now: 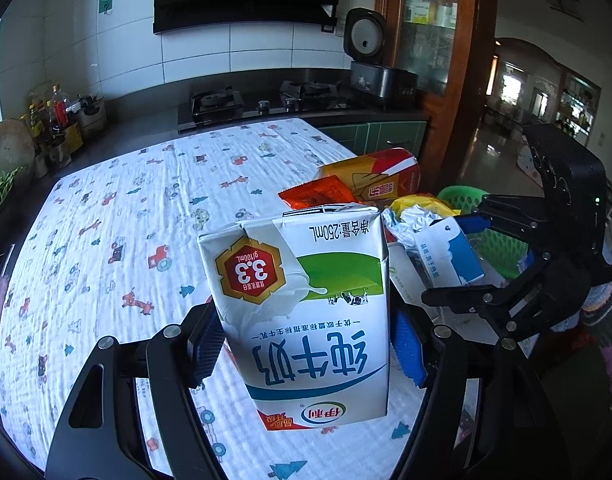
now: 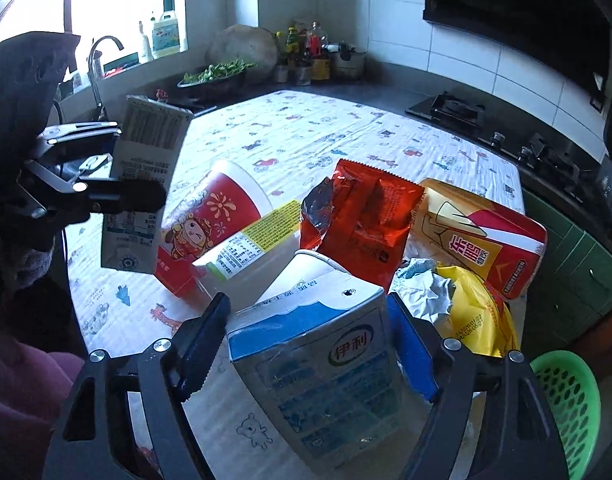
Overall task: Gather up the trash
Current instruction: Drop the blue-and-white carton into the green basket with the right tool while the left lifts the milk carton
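My left gripper point(image 1: 306, 340) is shut on a white and green milk carton point(image 1: 306, 312), held upside down above the patterned tablecloth point(image 1: 125, 240); it also shows in the right wrist view point(image 2: 141, 188). My right gripper point(image 2: 306, 340) is shut on a blue and white milk carton point(image 2: 326, 364), which also shows in the left wrist view point(image 1: 450, 256). On the table lie a red noodle cup point(image 2: 209, 236), a red snack bag point(image 2: 358, 220), a red and yellow drink carton point(image 2: 482, 236), a yellow wrapper point(image 2: 482, 312) and crumpled paper point(image 2: 426, 292).
A green plastic basket point(image 2: 570, 404) sits beyond the table's right edge, low; it also shows in the left wrist view point(image 1: 494, 244). A gas stove point(image 1: 257, 100), rice cooker point(image 1: 366, 40), bottles point(image 1: 53, 116) and sink tap point(image 2: 97, 64) line the counters behind.
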The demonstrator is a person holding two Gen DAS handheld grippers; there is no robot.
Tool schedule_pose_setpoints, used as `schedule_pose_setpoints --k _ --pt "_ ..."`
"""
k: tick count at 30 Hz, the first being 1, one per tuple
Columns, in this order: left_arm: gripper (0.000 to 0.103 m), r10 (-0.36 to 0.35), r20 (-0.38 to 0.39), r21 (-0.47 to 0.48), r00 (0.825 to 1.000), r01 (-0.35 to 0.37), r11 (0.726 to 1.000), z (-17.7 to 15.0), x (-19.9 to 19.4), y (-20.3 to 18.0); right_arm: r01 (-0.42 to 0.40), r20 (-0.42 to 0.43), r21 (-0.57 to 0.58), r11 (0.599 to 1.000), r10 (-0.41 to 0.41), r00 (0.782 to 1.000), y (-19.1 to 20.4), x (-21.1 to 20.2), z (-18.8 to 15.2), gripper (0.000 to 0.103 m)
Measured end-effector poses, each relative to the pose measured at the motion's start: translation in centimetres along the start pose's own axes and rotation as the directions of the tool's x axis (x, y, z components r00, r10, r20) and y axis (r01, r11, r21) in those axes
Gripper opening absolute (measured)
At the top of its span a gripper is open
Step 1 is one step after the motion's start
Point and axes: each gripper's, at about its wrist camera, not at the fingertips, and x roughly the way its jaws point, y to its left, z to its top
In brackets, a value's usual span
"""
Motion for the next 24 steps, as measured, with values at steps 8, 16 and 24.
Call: schedule_pose_setpoints --k 8,16,24 --pt "0.070 -0.059 0.012 0.038 0.998 0.058 0.998 1.2 0.6 -2.4 0.024 0.153 0.135 0.991 -0.045 0.987 0.2 -5.6 -0.8 0.075" --pt "0.070 -0.141 0.020 0.098 0.990 0.138 0.986 3.2 1.3 -6.3 0.118 0.241 0.306 0.945 -0.197 0.950 -2.8 -11.8 -2.6 0.075" --pt "0.070 -0.197 0.034 0.152 0.980 0.190 0.970 5.8 2.8 -10.6 0.330 0.130 0.524 0.785 -0.456 0.880 -10.9 -13.9 -7.0 0.075"
